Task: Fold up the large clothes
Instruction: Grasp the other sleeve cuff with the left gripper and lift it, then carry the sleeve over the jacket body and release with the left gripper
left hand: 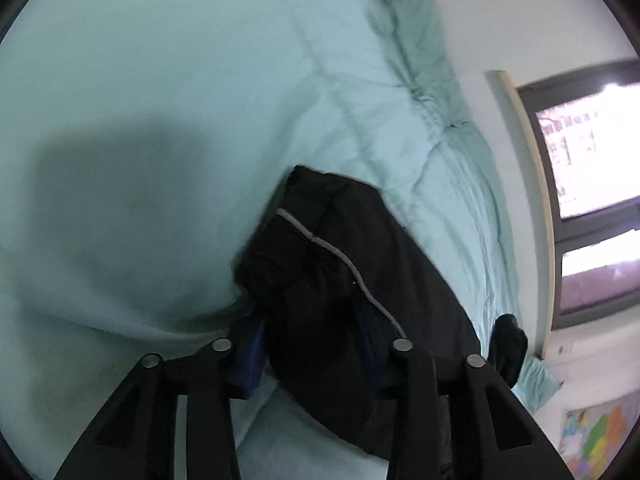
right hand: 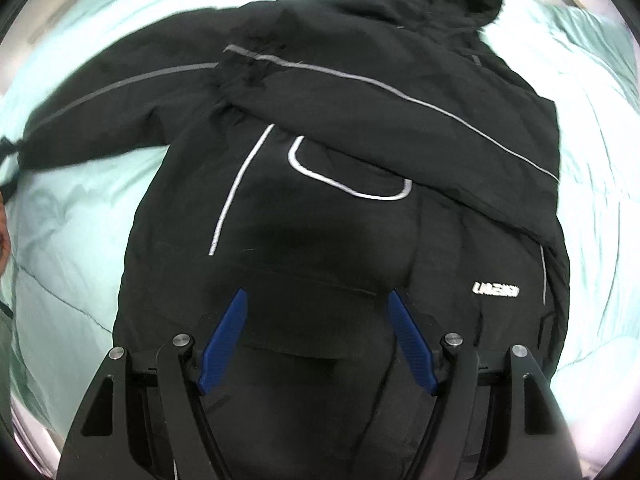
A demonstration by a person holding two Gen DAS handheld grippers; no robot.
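On the bed: a black jacket (right hand: 320, 184) lies spread over the pale green quilt (right hand: 60, 208), hood away from the right gripper.
Near sleeve: already folded across the jacket's chest, its grey piping running slantwise.
Far sleeve: stretched out sideways from the jacket toward the left edge of the right wrist view.
Left gripper (left hand: 316, 344): pinching a bunched sleeve cuff, with black cloth packed between its blue pads (left hand: 254, 360) (the pads themselves are mostly buried).
Right gripper (right hand: 318, 340): spread wide above the jacket's lower front, nothing between its jaws, pointing down at the cloth.
Risk, slip: the cuff is thick and gathered, so I judge it could pull out of the pinch if the sleeve is dragged fast.
Risk, shift: with the body unpinned, hauling the sleeve could tug the jacket askew and undo the folded sleeve.
Risk, quilt: a low grab by the right gripper may catch quilt along with the hem.
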